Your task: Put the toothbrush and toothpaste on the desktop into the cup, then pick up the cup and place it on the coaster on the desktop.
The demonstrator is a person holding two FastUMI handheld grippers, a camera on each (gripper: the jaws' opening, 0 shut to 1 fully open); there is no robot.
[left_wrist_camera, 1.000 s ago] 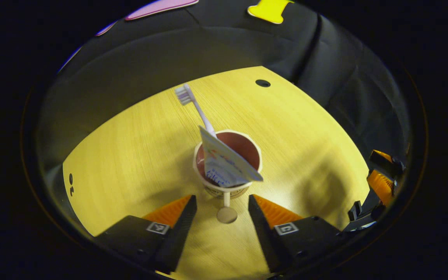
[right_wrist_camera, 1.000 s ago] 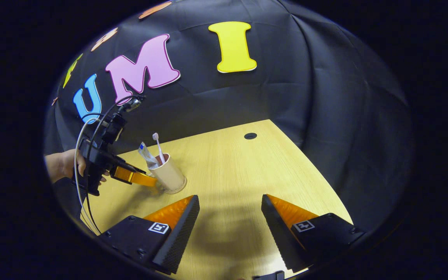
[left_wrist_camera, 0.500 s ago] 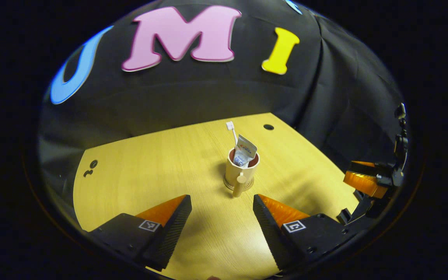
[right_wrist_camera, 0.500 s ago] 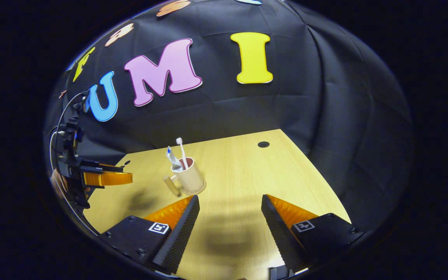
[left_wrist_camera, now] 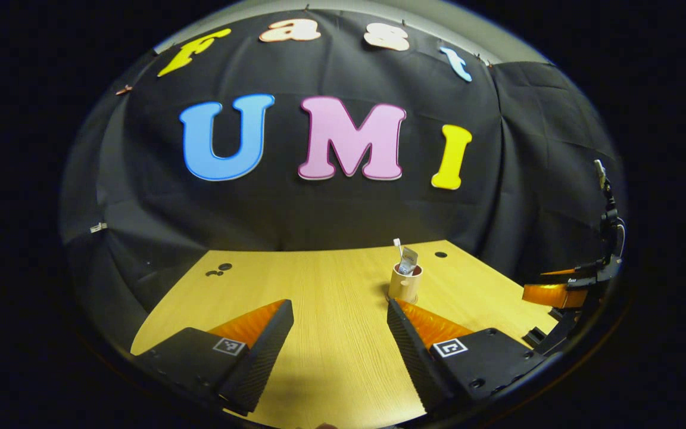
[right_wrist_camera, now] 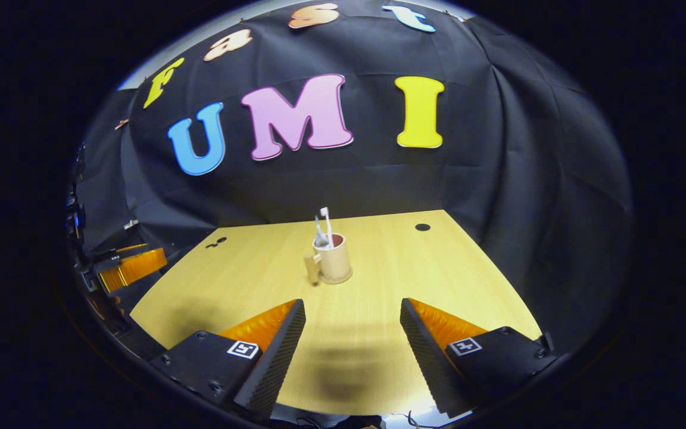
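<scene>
Both grippers, the left gripper [left_wrist_camera: 336, 333] and right gripper [right_wrist_camera: 352, 333], have backed away with fingers spread and empty; the cup [right_wrist_camera: 333, 259] stands loaded mid-desk, so the task looks finished.

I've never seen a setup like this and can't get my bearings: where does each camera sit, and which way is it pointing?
Left gripper view: rides on the left gripper, looking forward over the desk at the cup; its own open jaws show at the bottom, the other gripper at the right edge.
Right gripper view: rides on the right gripper, facing the same cup; its open jaws show below, the left gripper at the left edge.
Shared: cup with toothbrush and toothpaste, desk, black cloth wall.
</scene>
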